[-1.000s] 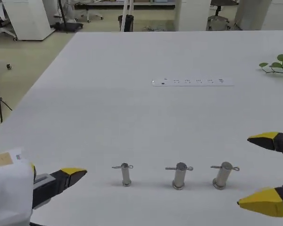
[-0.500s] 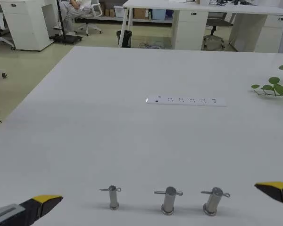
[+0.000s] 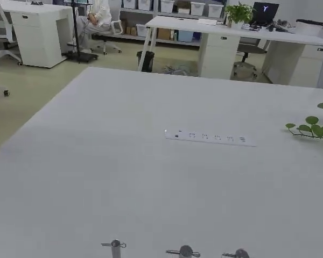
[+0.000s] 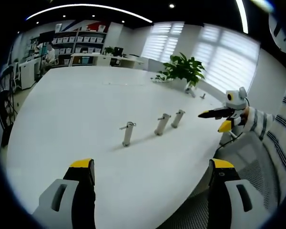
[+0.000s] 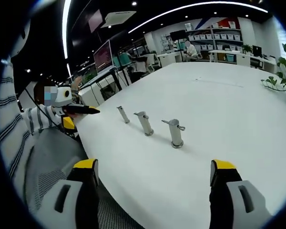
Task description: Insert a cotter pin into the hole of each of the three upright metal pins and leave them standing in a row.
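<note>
Three upright metal pins stand in a row on the white table, left (image 3: pixel 115 246), middle (image 3: pixel 185 251) and right (image 3: pixel 240 253), cut by the head view's bottom edge. Each has a thin cotter pin through its head. In the left gripper view the row (image 4: pixel 162 124) stands well ahead of my left gripper (image 4: pixel 151 167), which is open and empty. My right gripper (image 5: pixel 153 166) is also open and empty, near the table's front edge, with the pins (image 5: pixel 145 122) ahead of it. The right gripper (image 4: pixel 210 121) and the left gripper (image 5: pixel 83 117) each appear in the other's view, jaws apart.
A white power strip (image 3: pixel 210 138) lies mid-table beyond the pins. A leafy plant sprig (image 3: pixel 311 128) reaches in at the right edge. Desks, chairs and a seated person (image 3: pixel 99 13) are far behind the table. A striped sleeve (image 5: pixel 33 119) holds the left gripper.
The head camera has tilted up, so the pins sit lower in the picture. Both grippers have drawn back from the pins toward the table's near edge, still open.
</note>
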`<state>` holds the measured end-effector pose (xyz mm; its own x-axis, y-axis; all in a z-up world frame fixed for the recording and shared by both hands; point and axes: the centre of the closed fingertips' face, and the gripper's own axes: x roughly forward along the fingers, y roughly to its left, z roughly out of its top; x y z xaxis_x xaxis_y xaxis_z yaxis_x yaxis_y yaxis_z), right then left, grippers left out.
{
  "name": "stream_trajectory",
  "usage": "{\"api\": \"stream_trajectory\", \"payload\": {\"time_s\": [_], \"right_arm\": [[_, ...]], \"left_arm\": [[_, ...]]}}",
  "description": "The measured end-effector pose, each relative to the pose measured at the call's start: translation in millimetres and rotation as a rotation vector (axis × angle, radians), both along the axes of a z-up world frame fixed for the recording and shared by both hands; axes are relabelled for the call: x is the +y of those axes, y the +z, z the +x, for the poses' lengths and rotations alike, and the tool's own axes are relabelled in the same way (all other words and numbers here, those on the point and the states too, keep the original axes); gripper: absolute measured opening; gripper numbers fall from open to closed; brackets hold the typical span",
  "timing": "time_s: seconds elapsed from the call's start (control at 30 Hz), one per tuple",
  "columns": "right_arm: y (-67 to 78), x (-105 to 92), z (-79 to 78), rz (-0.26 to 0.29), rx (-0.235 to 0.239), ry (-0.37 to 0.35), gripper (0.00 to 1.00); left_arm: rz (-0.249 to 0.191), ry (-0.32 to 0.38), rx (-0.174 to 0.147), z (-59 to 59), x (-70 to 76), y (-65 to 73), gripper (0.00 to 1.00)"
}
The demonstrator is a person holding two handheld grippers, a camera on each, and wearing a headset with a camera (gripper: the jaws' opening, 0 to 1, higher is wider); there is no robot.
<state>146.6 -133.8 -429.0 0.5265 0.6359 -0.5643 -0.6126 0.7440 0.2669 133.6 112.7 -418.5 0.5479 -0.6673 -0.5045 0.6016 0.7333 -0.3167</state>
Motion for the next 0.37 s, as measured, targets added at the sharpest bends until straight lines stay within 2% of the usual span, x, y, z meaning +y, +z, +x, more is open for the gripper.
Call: {"api": "stream_trajectory", "payload": {"time_s": [0.17, 0.37], "right_arm": [[-1.7, -2.5, -3.3, -0.005, 0.021, -0.016, 0.97], [-5.3, -4.8, -6.6, -0.028, 0.044, -0.019, 0.97]], "left_arm": [[-0.005, 0.017, 0.005, -0.3, 1.1, -1.4, 0.99], [0.029, 0.015, 0.005, -3.1, 5.0, -5.7, 0.94]]}}
